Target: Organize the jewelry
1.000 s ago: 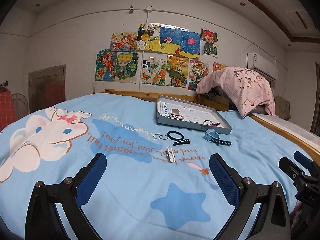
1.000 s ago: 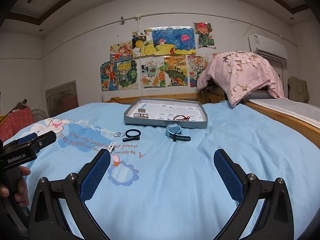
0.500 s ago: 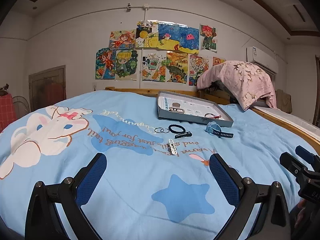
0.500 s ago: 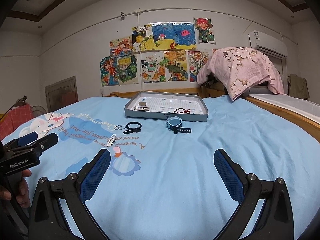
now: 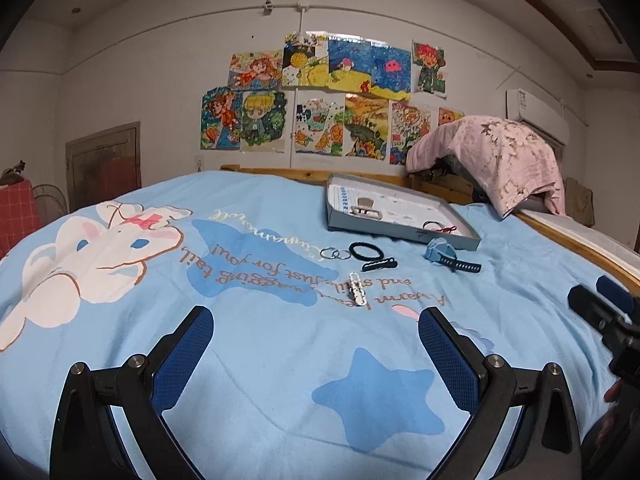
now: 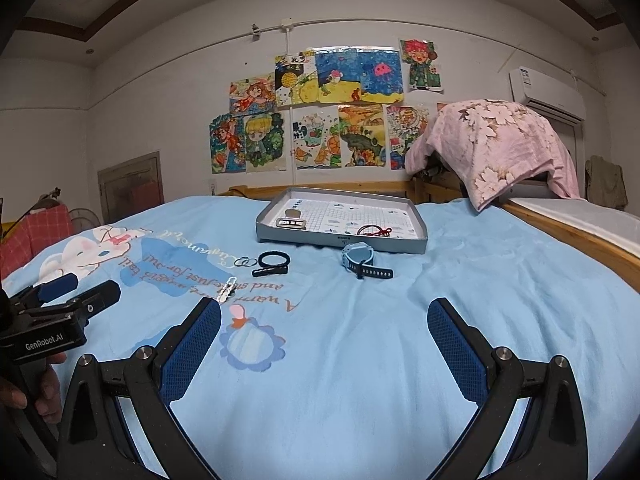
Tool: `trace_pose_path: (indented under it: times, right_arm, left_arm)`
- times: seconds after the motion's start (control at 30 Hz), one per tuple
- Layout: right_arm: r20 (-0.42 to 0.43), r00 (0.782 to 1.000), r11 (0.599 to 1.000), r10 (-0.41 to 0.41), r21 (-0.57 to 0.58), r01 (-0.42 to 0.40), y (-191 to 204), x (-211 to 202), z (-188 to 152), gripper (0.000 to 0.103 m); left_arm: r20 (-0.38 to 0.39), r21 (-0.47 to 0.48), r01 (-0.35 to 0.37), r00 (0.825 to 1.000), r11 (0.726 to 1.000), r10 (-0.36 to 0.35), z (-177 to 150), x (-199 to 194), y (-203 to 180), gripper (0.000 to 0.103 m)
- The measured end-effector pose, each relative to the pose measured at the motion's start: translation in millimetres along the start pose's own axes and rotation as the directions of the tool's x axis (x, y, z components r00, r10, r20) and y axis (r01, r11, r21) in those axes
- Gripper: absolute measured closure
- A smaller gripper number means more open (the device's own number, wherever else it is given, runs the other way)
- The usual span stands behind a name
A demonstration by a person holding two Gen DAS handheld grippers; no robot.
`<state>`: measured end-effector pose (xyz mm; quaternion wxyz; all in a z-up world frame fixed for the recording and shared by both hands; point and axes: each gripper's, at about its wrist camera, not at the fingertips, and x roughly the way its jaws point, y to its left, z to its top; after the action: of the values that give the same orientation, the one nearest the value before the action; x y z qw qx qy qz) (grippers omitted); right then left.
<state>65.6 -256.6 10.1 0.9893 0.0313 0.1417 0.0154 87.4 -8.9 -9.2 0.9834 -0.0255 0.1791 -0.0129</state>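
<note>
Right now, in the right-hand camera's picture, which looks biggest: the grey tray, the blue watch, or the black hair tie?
1. Grey tray, clearly largest, though farthest.
2. Blue watch.
3. Black hair tie, slightly smaller.

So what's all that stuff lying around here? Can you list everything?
tray: one, grey, far end of the bed
metal clip: one, silver, in tray, left
red-and-black cord: one, in tray, right
watch: one, blue, dark strap, before tray
hair tie: one, black, left of watch
black clip: one, touching hair tie
rings: two, silver, left of hair tie
sparkly clip: one, silver, nearest
bedspread: one, light blue, cartoon print
pink cloth: one, over headboard
drawings: several, on wall
left tongs: open, empty
right tongs: open, empty
</note>
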Motion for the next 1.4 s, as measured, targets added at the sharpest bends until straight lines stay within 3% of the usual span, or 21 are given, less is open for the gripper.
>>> trace_pose_path:
  times: [0.17,0.5,1.1,1.23,1.4]
  right_arm:
    - [0.005,1.000,1.000,0.011,-0.010,-0.011,-12,17,16,0.002]
    - [-0.008,1.000,1.000,0.021,0.018,-0.021,-36,65,36,0.002]
    - [-0.087,0.993,0.995,0.074,0.074,-0.067,-74,192,43,0.002]
    - [-0.115,0.989,0.993,0.089,0.094,-0.078,-79,217,42,0.002]
    - [-0.153,0.981,0.991,0.118,0.084,-0.106,-73,238,35,0.002]
  left_arm:
    - [-0.051,-0.006,0.010,0.999,1.000,-0.011,11,25,2,0.000]
    - [-0.072,-0.005,-0.001,0.997,1.000,0.000,27,74,-5,0.000]
    - [-0.204,-0.012,-0.011,0.979,1.000,0.008,34,170,-29,0.000]
    - [-0.267,-0.028,-0.018,0.964,0.999,0.010,24,184,-25,0.009]
    - [-0.267,-0.003,-0.012,0.964,1.000,0.011,17,185,-31,0.011]
